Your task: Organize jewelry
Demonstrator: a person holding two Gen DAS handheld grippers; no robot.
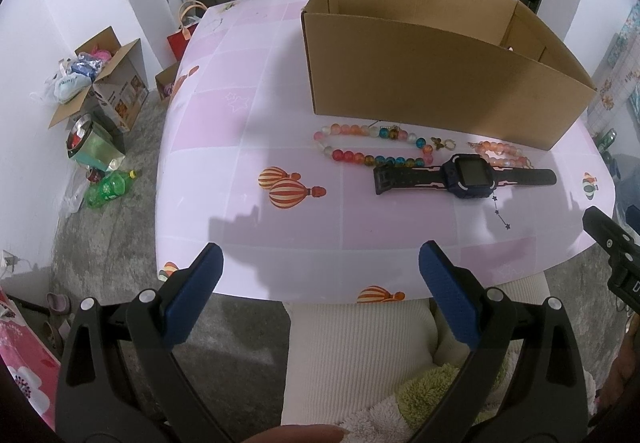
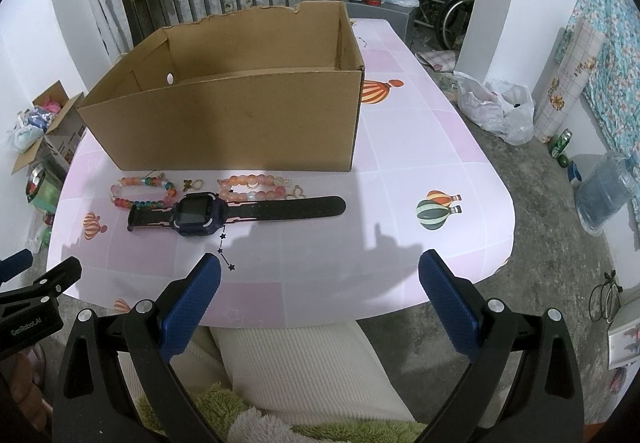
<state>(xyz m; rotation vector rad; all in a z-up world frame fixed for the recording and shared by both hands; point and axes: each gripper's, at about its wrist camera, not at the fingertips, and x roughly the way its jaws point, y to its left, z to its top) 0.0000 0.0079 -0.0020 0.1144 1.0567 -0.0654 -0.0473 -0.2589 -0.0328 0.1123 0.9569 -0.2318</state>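
A dark smartwatch point(image 1: 464, 177) point(image 2: 236, 213) lies flat on the pink table, in front of an open cardboard box point(image 1: 436, 83) point(image 2: 240, 123). Between the watch and the box lie a multicoloured bead bracelet point(image 1: 370, 147) point(image 2: 142, 191) and a peach bead bracelet point(image 1: 502, 153) point(image 2: 248, 187), with small charms beside them. My left gripper point(image 1: 320, 261) hovers open over the table's near edge, left of the watch. My right gripper point(image 2: 320, 269) is open too, near the front edge and right of the watch. Nothing is between either pair of fingers.
The pink tablecloth point(image 2: 420, 147) bears balloon prints. A person's cream-trousered legs point(image 2: 304, 363) sit under the near edge. On the floor are boxes and a green bottle point(image 1: 108, 189) at left, and a plastic bag point(image 2: 496, 111) and water jug point(image 2: 604, 199) at right.
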